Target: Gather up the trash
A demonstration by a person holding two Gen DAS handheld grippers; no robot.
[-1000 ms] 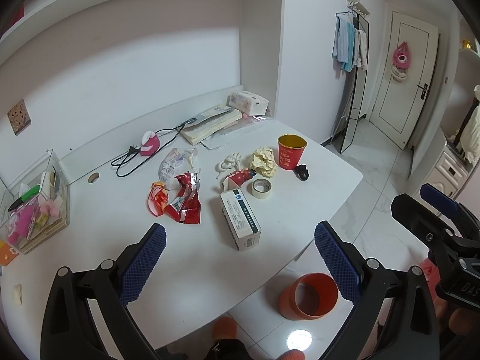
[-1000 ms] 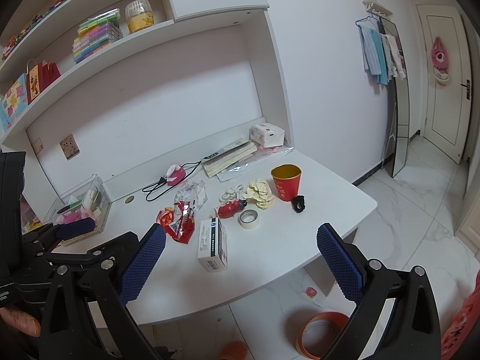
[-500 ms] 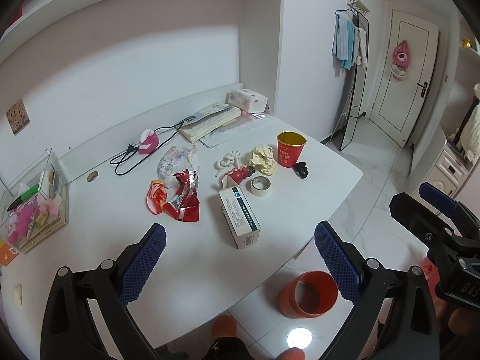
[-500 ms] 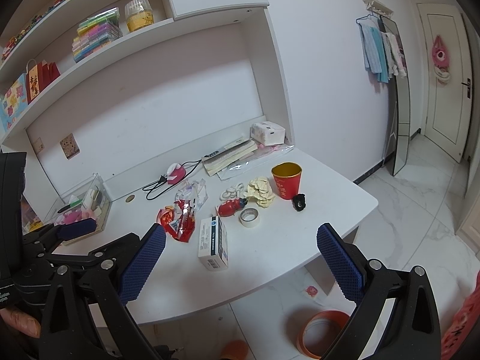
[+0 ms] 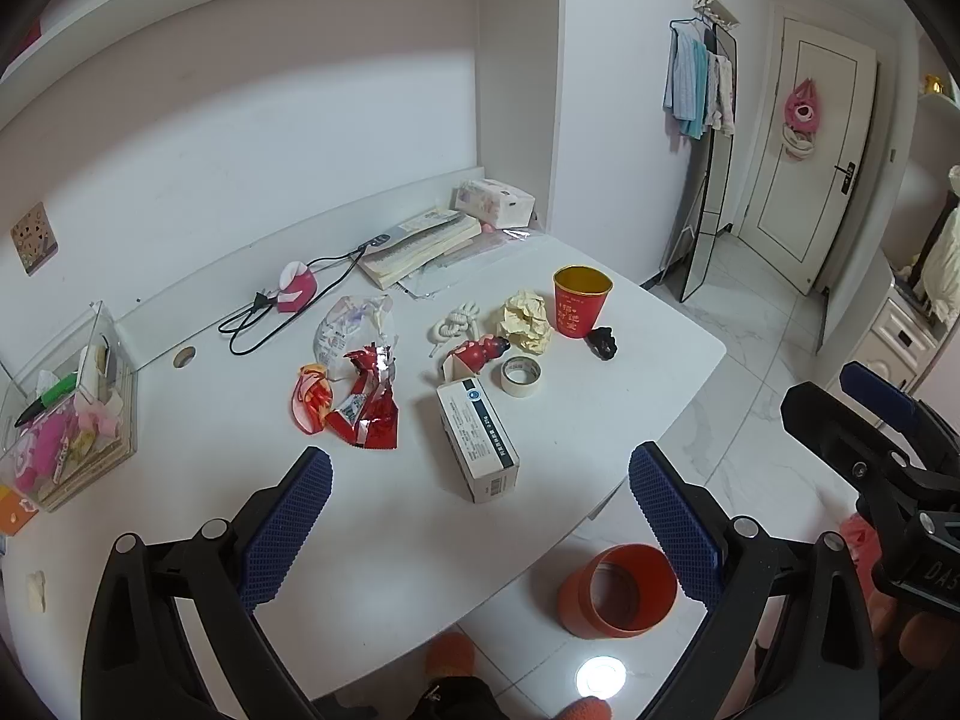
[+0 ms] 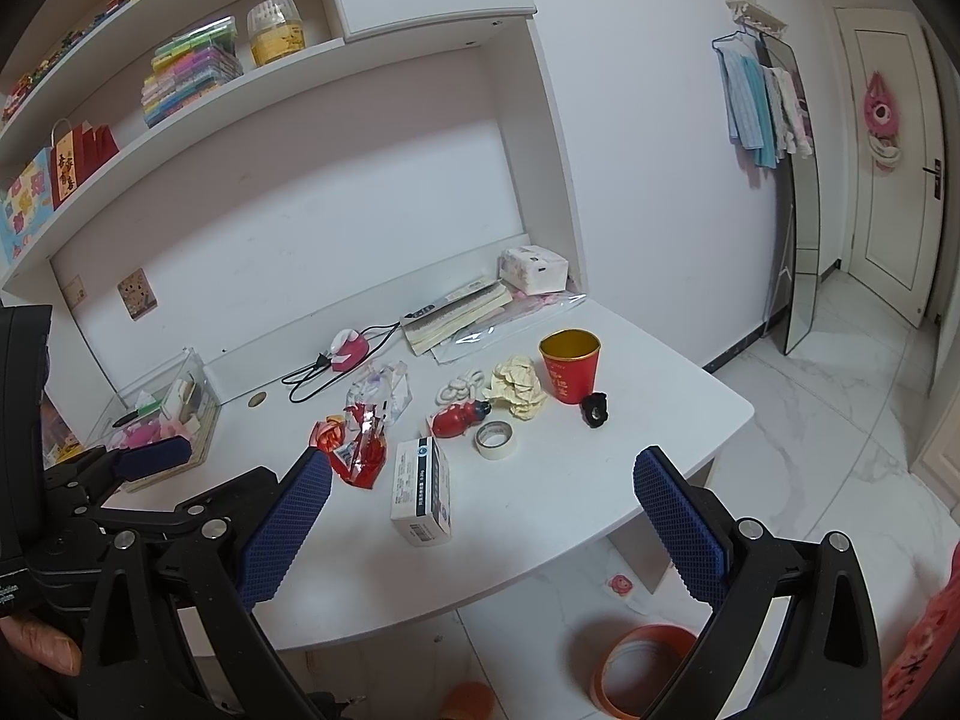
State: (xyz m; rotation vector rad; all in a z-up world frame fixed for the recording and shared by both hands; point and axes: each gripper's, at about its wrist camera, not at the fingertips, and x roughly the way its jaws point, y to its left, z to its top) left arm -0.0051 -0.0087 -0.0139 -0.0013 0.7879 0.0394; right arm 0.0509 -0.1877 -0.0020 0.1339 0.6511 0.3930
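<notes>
Left gripper [image 5: 480,525]: jaws spread wide, nothing between the blue pads [image 5: 288,525], held above the near edge of the white desk [image 5: 198,480]. Right gripper [image 6: 483,525]: likewise spread wide and empty, held off the desk's near edge; its body is also seen at 3 o'clock in the left wrist view.

Items on the desk, left to right, left wrist view:
- Clear organiser box [image 5: 66,420] at 9 o'clock, holding pens and pink items.
- Black cable [image 5: 252,330] and a pink device [image 5: 297,291] at the back, toward 11 o'clock.
- Red foil wrappers [image 5: 354,405], crumpled, left of centre; a clear plastic bag [image 5: 354,330] lies just behind them, touching.
- White carton [image 5: 477,441], lying flat at centre, one end toward the near edge.
- Red figurine [image 5: 480,351] on its side just behind the carton; a white knotted cord [image 5: 456,324] behind that.
- Tape roll [image 5: 521,376], flat, just right of the carton's far end.
- Crumpled yellow paper [image 5: 527,321] beside a red paper cup [image 5: 581,300], upright, toward 1 o'clock.
- Small black object [image 5: 603,343] just in front of the cup.
- Books [image 5: 420,246] and a tissue pack [image 5: 495,201] against the back wall at 12 o'clock.

Floor: an orange bin [image 5: 618,591] stands upright, mouth open, below the desk's near right edge at 5 o'clock, partly behind the left gripper's right finger. In the right wrist view only its rim shows.
</notes>
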